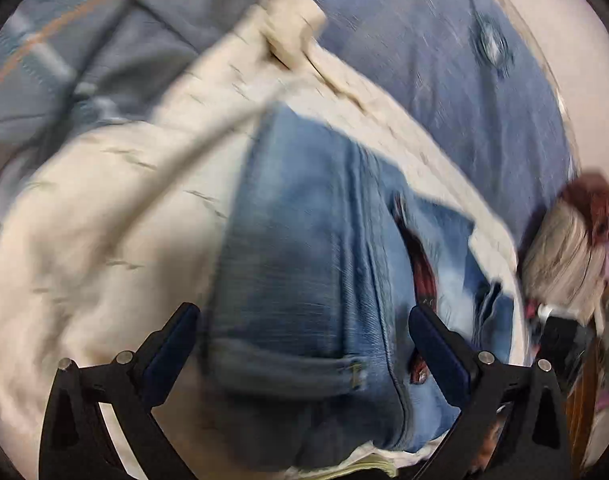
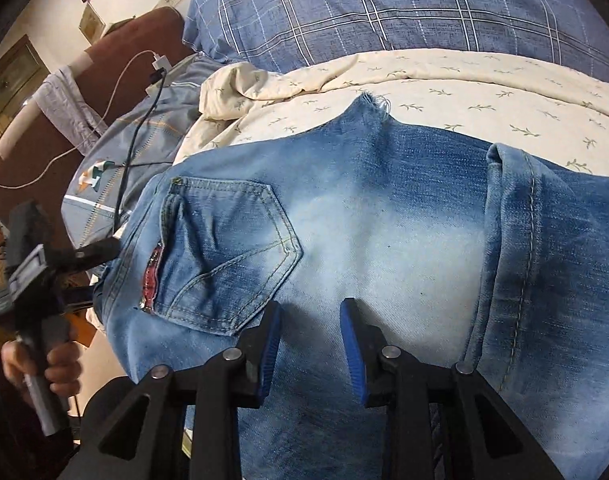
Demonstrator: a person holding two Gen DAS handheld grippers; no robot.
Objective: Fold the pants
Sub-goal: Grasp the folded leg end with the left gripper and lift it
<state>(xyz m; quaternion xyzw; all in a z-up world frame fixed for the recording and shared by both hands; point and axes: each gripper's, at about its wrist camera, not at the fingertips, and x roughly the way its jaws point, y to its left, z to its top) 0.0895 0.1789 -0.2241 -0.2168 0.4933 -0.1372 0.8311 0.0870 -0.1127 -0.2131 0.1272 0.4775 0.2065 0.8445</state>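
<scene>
Faded blue jeans (image 2: 384, 240) lie on a cream leaf-print quilt (image 2: 464, 92), back pocket (image 2: 224, 256) facing up and a leg folded over at the right (image 2: 516, 208). My right gripper (image 2: 310, 306) hovers over the pale seat area, jaws a little apart, the denim flat below them and no fold between them. At the waistband on the left, a hand (image 2: 60, 364) holds my left gripper (image 2: 104, 268). The left wrist view is blurred. In it my left gripper (image 1: 302, 314) stands wide open above the jeans (image 1: 304, 240), astride the waistband end.
A blue plaid cover (image 2: 344, 8) lies beyond the quilt. Black and white charger cables (image 2: 136, 132) trail over a grey-blue cloth at the left, beside a brown headboard (image 2: 116, 52). A pale bundle with something reddish-brown on top (image 1: 564, 260) sits at the bed's edge.
</scene>
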